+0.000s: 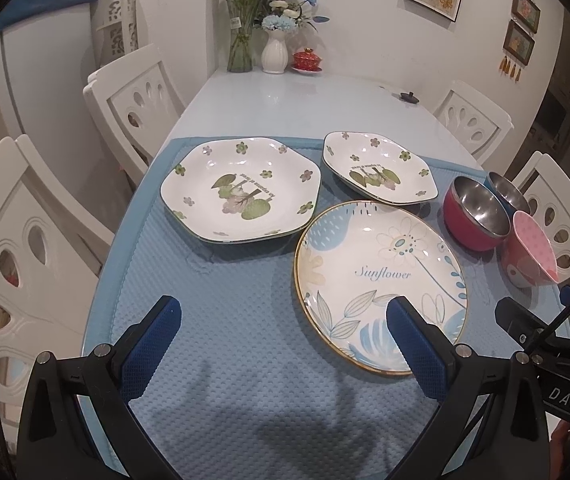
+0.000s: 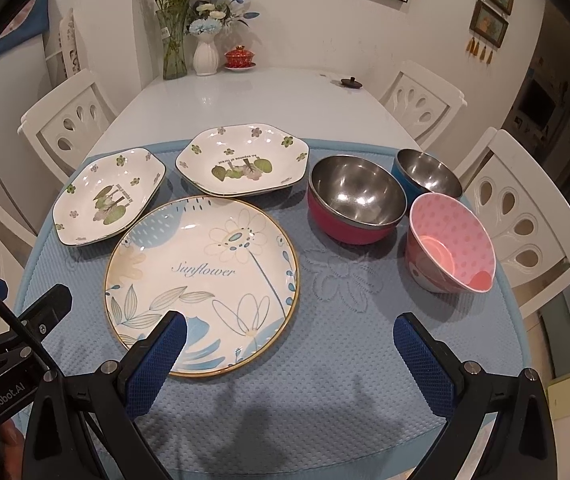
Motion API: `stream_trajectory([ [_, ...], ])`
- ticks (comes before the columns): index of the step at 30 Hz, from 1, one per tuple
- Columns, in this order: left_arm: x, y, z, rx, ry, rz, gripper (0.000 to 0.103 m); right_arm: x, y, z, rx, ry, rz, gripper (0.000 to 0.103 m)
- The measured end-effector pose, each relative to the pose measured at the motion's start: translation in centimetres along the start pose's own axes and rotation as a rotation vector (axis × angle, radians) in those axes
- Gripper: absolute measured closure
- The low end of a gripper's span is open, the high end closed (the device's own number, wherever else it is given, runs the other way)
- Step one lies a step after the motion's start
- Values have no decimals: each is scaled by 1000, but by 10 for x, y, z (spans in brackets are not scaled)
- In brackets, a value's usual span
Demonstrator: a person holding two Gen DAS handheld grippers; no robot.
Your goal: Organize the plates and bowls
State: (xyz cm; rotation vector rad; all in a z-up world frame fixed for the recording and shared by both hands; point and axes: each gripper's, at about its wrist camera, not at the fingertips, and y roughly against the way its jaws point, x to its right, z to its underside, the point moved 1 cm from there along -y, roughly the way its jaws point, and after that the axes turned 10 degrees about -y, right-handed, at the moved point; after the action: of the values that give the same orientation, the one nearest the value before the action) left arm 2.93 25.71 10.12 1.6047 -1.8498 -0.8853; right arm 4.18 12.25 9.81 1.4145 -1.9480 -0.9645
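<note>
dishes unsorted on the desk (image 2: 245, 92)
both grippers' fingers spread, empty; round plate (image 2: 201, 284) lies ahead between left gripper (image 1: 285, 344) and right gripper (image 2: 289, 356)

Bright, sharp indoor light; glare on the table (image 1: 285, 100), soft foreground shadows, fisheye-bent dark edges.

1. My right gripper (image 2: 289, 344) hangs above the blue mat (image 2: 325, 392), jaws wide apart, holding nothing.
2. The Sunflower plate (image 2: 201, 284) lies flat ahead; my left finger overlaps its near rim.
3. Beyond it, two hexagonal floral plates (image 2: 109, 196) (image 2: 243, 164) sit side by side.
4. Ahead right: red bowl (image 2: 355, 200), blue bowl (image 2: 427, 174), and pink dotted bowl (image 2: 451, 248), tilted.
</note>
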Motion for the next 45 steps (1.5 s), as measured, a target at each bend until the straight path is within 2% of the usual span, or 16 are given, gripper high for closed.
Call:
stream_trajectory([
  [21, 1, -13, 3, -29, -2, 9, 1, 6, -15, 1, -41, -38, -11, 0],
  [24, 0, -22, 2, -45, -6, 33, 1, 7, -19, -1, -2, -32, -8, 0],
  [28, -3, -39, 0, -69, -3, 83, 1, 13, -40, -3, -56, -25, -36, 1],
  [31, -7, -54, -1, -97, 16, 107, 1, 19, -63, -7, -143, -50, -92, 8],
  [36, -8, -79, -4, -141, 24, 129, 8, 22, -91, -12, -191, -57, -121, 17],
  [38, -7, -90, -4, -168, 22, 149, 21, 20, -103, -15, -213, -49, -130, 33],
  [41, -3, -100, -4, -187, 23, 176, 30, 17, -123, -18, -259, -56, -142, 54],
  [43, 0, -105, -4, -193, 14, 191, 37, 17, -134, -20, -279, -65, -157, 58],
  [45, 2, -109, -4, -198, 12, 200, 37, 16, -141, -22, -283, -70, -170, 58],
])
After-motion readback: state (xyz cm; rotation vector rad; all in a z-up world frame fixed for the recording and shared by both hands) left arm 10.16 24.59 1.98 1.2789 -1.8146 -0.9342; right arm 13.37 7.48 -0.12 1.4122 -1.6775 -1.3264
